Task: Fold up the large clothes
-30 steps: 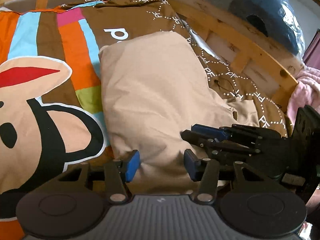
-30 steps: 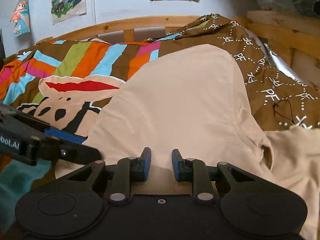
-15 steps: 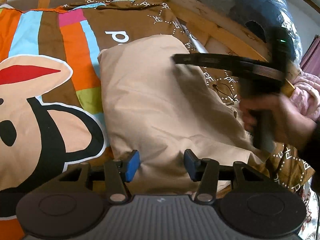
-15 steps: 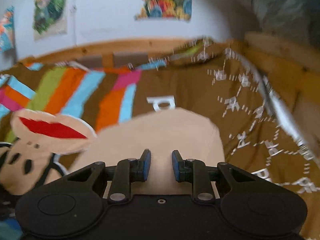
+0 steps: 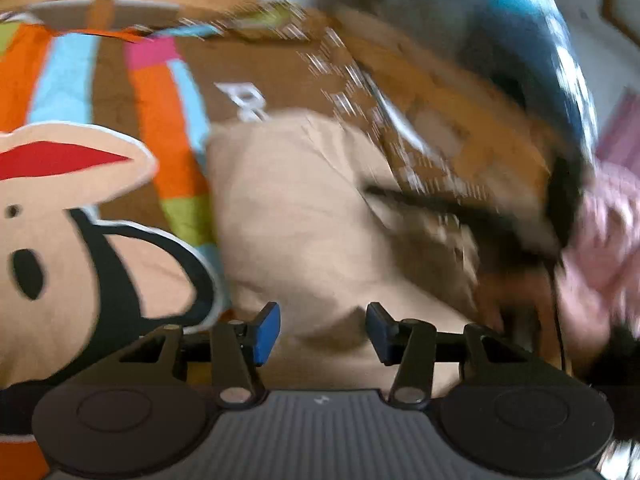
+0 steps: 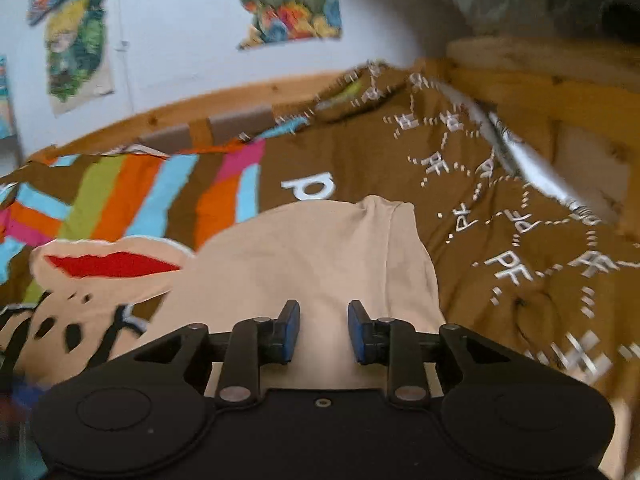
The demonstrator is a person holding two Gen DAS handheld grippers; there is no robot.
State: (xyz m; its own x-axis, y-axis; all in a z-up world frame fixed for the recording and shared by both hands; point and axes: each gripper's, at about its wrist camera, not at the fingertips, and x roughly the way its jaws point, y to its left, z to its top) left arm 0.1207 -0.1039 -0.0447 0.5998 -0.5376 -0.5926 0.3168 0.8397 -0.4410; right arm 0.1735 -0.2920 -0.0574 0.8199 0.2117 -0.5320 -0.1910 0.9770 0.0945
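Both grippers have lifted away from the beige garment (image 6: 320, 256) since a second ago, and the right wrist view now tilts up toward the posters on the wall (image 6: 288, 4). Its flap has been laid over, so the garment lies as a narrower folded slab at lower centre of the frame on the colourful bedspread (image 6: 132, 196); I'd judge one fold just finished. The left gripper (image 5: 322, 330) is spread wide and empty above the near edge. The right gripper (image 6: 323, 330) stands open with a moderate gap, holding nothing. In the blurred left view it shows only as a dark streak at right.
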